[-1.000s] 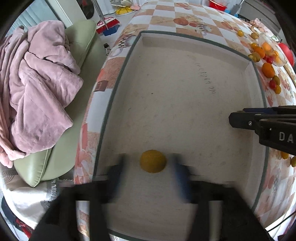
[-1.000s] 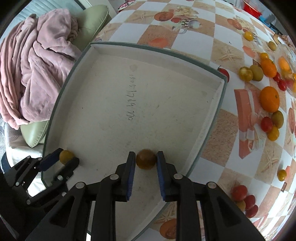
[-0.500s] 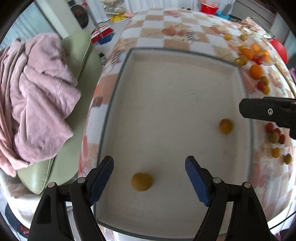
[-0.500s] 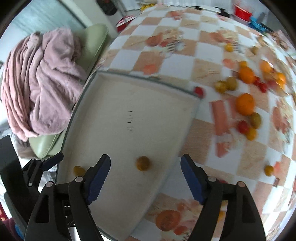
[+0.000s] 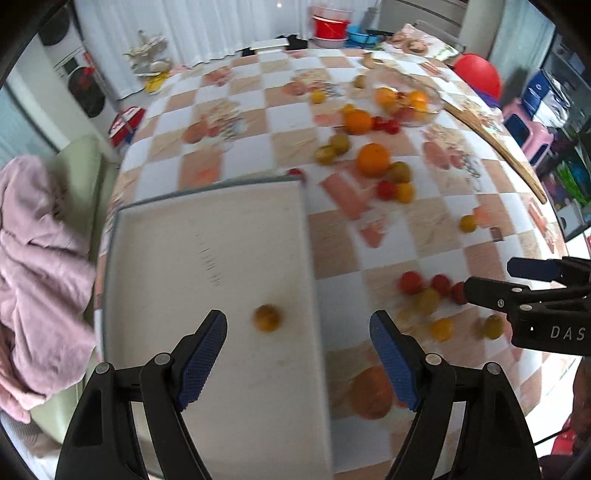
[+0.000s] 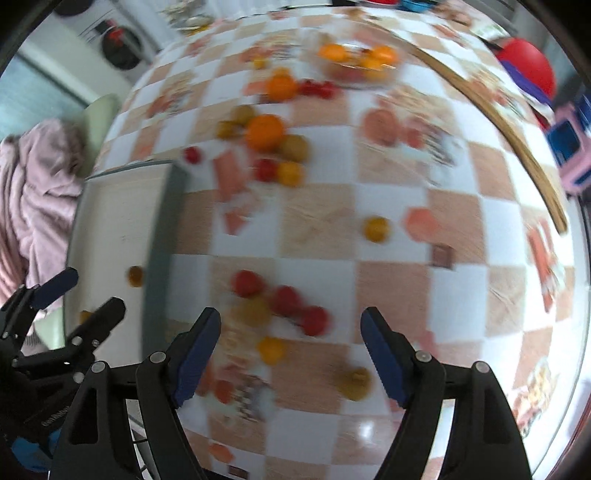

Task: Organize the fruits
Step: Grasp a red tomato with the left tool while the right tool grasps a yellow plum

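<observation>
Green sofa (image 5: 79, 173), pink blanket (image 5: 33, 266), white curtains (image 5: 207, 26)

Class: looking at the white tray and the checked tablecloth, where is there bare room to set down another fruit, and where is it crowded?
Most of the shallow white tray is bare; one small yellow fruit lies near its right rim and another near the close left corner. The checked tablecloth is free right of the lone yellow fruit. It is crowded around the red and yellow tomato cluster and the large oranges.

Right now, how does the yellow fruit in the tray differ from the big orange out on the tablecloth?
The yellow fruit is small and dull yellow; the big orange is far larger and bright orange. The yellow fruit lies alone in the tray; the big orange sits among other fruit. Both are round.
</observation>
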Demonstrator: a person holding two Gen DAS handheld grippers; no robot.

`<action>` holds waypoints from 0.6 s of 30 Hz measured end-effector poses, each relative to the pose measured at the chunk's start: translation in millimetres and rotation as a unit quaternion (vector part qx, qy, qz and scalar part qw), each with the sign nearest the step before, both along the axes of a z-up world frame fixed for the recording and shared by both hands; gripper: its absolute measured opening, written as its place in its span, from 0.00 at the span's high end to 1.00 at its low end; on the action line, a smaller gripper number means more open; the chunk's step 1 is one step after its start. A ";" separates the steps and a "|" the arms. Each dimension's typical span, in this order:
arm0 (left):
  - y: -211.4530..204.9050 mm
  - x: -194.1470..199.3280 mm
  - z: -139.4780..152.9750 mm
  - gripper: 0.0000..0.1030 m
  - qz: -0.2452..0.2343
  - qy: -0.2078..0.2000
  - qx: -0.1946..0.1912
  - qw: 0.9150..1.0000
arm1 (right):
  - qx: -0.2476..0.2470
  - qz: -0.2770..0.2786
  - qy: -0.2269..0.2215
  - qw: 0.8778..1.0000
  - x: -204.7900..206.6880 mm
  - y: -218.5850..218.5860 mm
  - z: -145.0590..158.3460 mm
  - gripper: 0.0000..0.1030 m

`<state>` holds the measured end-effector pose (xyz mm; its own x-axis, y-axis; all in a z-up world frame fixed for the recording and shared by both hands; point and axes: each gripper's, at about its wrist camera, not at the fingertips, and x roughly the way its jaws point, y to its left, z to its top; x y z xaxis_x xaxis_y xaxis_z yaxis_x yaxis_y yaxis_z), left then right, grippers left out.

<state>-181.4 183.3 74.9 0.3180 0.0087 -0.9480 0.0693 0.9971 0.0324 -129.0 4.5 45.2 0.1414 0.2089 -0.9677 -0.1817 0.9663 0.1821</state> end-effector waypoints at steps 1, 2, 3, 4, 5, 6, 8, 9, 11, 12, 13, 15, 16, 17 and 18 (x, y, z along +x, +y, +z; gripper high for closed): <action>-6.9 3.1 -0.7 0.21 -0.003 0.001 0.000 1.000 | -0.001 -0.007 0.000 1.000 1.0 -5.6 -0.1 0.21; -12.7 6.1 -2.1 0.21 -0.006 0.003 -0.001 1.000 | -0.002 -0.016 0.000 1.000 2.9 -13.9 -0.5 0.21; -19.4 9.2 -4.0 0.21 -0.010 0.005 -0.001 1.000 | -0.003 -0.021 0.000 1.000 3.7 -18.8 -1.3 0.21; -26.0 11.9 -5.9 0.21 -0.015 0.006 -0.001 1.000 | -0.003 -0.028 0.000 1.000 5.4 -25.8 -1.9 0.21; -30.4 11.3 -7.3 0.21 -0.018 0.006 -0.002 1.000 | -0.003 -0.033 0.000 0.999 6.8 -31.2 -2.9 0.21; -35.6 14.6 -10.0 0.21 -0.021 0.007 -0.004 1.000 | -0.003 -0.039 0.001 0.999 9.5 -37.7 -4.2 0.21; -42.3 18.8 -15.9 0.21 -0.024 0.010 -0.004 1.000 | -0.003 -0.046 0.003 0.999 12.5 -45.4 -5.9 0.21; -45.2 21.6 -20.2 0.21 -0.024 0.012 -0.003 1.000 | -0.003 -0.049 0.004 0.999 14.3 -49.1 -7.4 0.21; -48.2 26.5 -28.3 0.21 -0.022 0.019 -0.005 1.000 | -0.002 -0.051 0.006 0.999 16.6 -53.8 -10.1 0.21; -49.2 30.3 -34.0 0.21 -0.020 0.027 -0.010 0.999 | -0.002 -0.052 0.007 0.999 18.2 -55.6 -11.9 0.21; -49.5 32.3 -37.6 0.21 -0.018 0.032 -0.014 0.999 | -0.001 -0.052 0.008 0.999 19.2 -56.7 -13.4 0.21; -51.3 36.0 -44.6 0.21 -0.015 0.041 -0.020 0.999 | 0.001 -0.051 0.009 0.999 23.7 -58.5 -17.2 0.21; -53.0 37.8 -47.9 0.21 -0.015 0.045 -0.022 0.999 | 0.001 -0.050 0.009 0.999 24.9 -58.1 -18.3 0.21; -55.3 39.3 -50.6 0.21 -0.017 0.047 -0.022 0.998 | 0.002 -0.049 0.009 0.999 27.3 -57.7 -20.0 0.21; -57.8 40.4 -53.1 0.21 -0.019 0.049 -0.021 0.998 | 0.003 -0.048 0.009 0.999 30.0 -57.2 -21.7 0.21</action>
